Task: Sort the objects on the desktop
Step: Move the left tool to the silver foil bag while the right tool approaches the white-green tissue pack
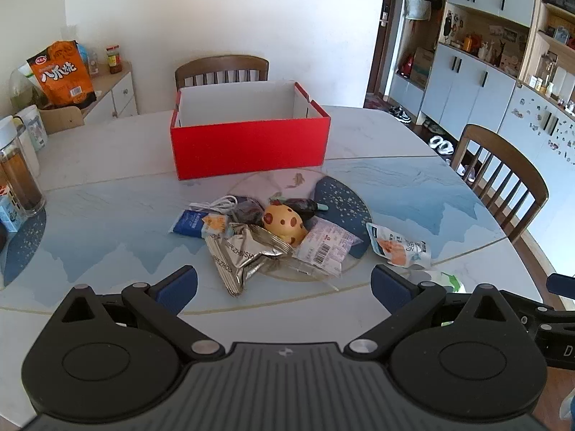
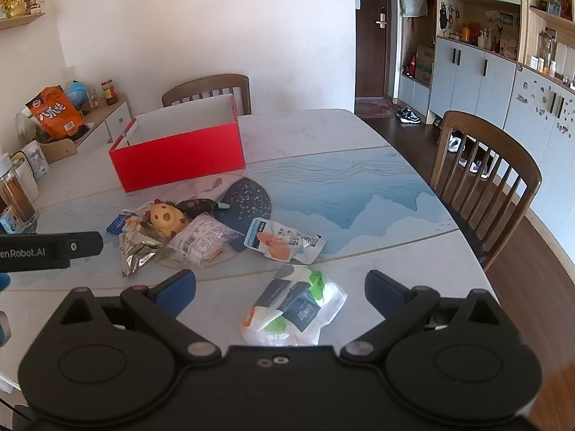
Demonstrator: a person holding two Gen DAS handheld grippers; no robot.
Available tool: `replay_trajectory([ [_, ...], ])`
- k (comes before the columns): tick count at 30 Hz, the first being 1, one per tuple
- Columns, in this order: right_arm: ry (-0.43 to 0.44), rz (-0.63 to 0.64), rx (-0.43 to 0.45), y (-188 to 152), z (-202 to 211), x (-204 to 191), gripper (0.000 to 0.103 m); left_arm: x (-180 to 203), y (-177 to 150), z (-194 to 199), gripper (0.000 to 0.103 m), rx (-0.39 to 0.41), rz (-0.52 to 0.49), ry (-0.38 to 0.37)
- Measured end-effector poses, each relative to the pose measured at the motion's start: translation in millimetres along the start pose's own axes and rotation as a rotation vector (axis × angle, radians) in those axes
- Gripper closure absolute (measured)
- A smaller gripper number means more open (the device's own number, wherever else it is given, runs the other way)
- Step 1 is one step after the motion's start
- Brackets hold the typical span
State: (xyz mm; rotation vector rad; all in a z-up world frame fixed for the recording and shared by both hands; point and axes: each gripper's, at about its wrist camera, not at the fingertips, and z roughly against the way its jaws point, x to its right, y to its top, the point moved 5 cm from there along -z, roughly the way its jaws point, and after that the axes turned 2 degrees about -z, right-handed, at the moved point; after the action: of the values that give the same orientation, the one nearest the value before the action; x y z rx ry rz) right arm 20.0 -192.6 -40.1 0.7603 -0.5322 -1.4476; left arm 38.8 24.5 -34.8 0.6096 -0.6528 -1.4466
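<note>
Both tongs, left tongs [image 1: 284, 280] and right tongs [image 2: 280, 287], gape wide apart, holding and touching nothing.

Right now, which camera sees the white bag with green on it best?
The right wrist view: the white bag lies whole, just ahead of the open right tool. The left wrist view shows only a sliver behind a finger.

The table [image 1: 377, 136] has a smooth, faintly glossy stone-look top, and the red box [image 1: 251, 147] on it looks like matt cardboard with a plain white inside. A crinkled silver pouch [image 1: 244, 251] shines like metallic foil, the white packets [image 2: 284, 242] beside it are glossy plastic film — the spotted yellow toy [image 1: 284, 224] looks smooth and slightly shiny. The chairs [image 2: 485, 165] are brown wood with a dull sheen, and each gripper's [image 1: 284, 287] body is matt black plastic.
</note>
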Motion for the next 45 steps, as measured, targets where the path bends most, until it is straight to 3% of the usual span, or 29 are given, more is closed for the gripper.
replay_trajectory([
  [12, 0.008, 0.035, 0.037, 8, -8, -10, 0.002, -12, 9, -15, 0.000, 0.016, 0.012, -0.006],
  [18, -0.041, 0.064, 0.038, 8, -22, -7, 0.002, -21, 11, -24, 0.000, 0.052, 0.026, -0.039],
  [22, -0.062, 0.048, 0.015, 4, -35, -2, 0.002, -24, 9, -37, 0.000, 0.002, 0.018, -0.077],
  [25, -0.103, 0.060, 0.010, -1, -46, -1, 0.002, -31, 7, -47, 0.000, -0.007, 0.022, -0.066],
  [31, -0.129, 0.046, -0.009, -6, -62, 0, 0.002, -41, 8, -64, 0.000, 0.013, -0.056, -0.029],
  [35, -0.139, 0.032, -0.010, -6, -73, 0, 0.002, -45, 10, -73, 0.000, 0.088, -0.142, 0.009],
  [45, -0.185, -0.019, -0.080, -17, -108, 2, 0.002, -42, 0, -111, 0.000, 0.087, -0.286, -0.059],
])
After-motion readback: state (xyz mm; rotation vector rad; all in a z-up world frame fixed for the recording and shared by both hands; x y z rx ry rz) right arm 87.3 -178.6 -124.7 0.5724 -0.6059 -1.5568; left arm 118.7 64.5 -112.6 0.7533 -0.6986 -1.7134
